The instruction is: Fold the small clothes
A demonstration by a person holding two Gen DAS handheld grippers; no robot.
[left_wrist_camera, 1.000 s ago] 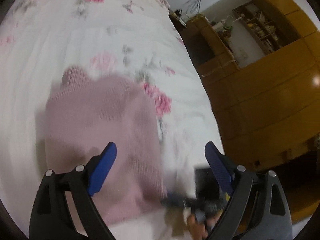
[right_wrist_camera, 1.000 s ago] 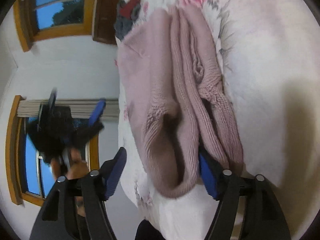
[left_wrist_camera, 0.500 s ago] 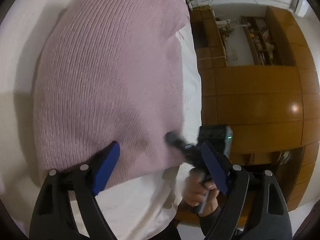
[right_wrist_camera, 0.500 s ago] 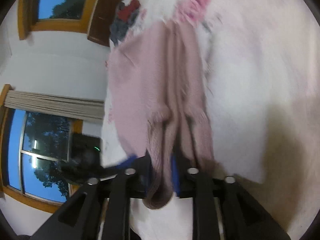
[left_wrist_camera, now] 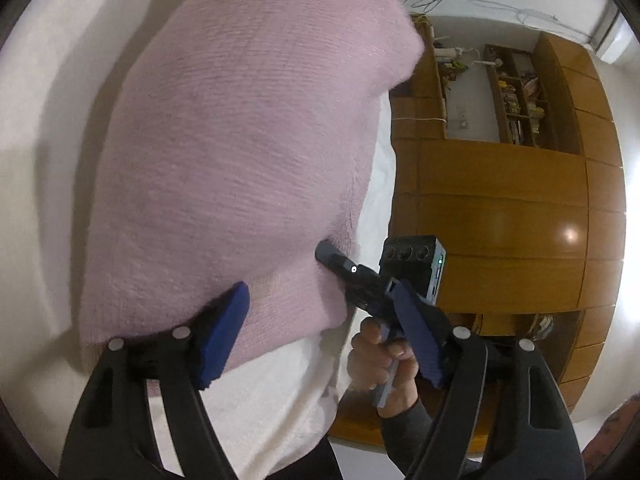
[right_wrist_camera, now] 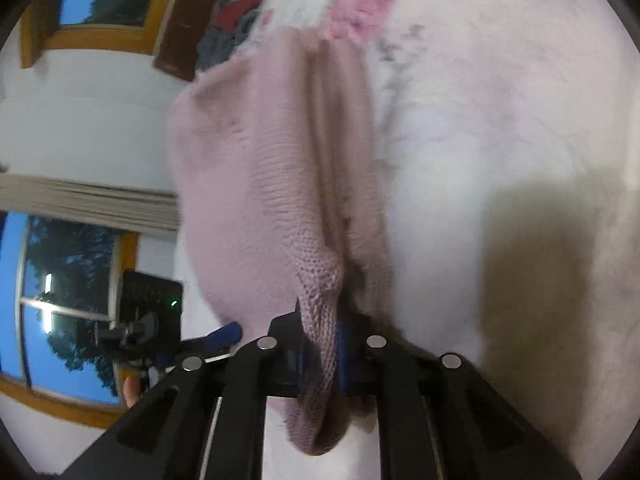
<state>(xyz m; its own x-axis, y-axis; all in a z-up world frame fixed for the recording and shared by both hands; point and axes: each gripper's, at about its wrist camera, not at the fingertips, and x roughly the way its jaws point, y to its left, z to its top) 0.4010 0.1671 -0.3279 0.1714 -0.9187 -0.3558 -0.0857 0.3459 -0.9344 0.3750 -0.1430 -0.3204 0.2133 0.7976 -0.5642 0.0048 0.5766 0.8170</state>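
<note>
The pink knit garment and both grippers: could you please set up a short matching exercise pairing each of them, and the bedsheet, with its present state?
Column one:
1. right gripper
2. left gripper
3. pink knit garment
4. bedsheet

Column two:
A. jaws spread wide, nothing between them
B. white with pink flowers, lying under the garment
C. jaws clamped on a bunched knit edge
D. pinched at one edge, spread over the bed

Pairs: 1-C, 2-A, 3-D, 4-B
</note>
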